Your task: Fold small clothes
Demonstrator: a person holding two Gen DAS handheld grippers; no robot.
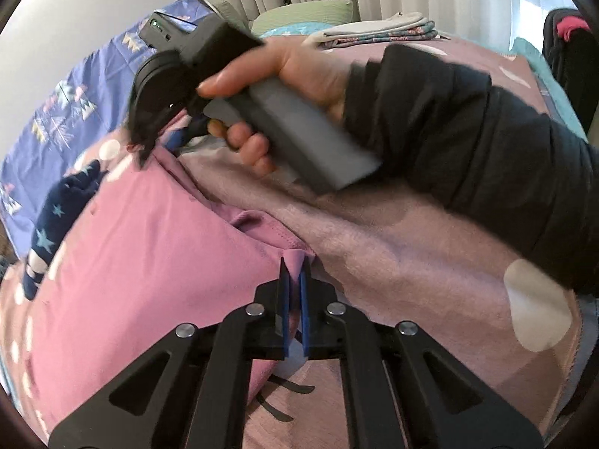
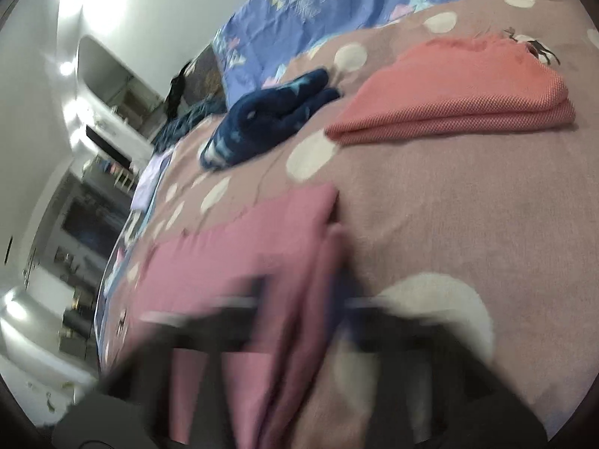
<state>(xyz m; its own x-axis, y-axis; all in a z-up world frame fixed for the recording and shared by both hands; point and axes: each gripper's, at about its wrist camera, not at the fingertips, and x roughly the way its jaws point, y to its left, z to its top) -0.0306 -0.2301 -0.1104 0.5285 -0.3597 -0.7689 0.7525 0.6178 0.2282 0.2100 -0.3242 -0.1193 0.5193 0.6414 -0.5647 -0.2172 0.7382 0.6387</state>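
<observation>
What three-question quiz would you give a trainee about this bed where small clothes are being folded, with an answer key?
1. True or false: the left gripper is shut on an edge of the pink cotton garment.
2. Fill in: the crumpled navy fabric garment is printed with pale ___.
3. Which lies neatly folded on the mauve blanket with white dots? A the coral knitted cloth; B the navy garment; C a green towel.
Key: 1 true; 2 stars; 3 A.
</observation>
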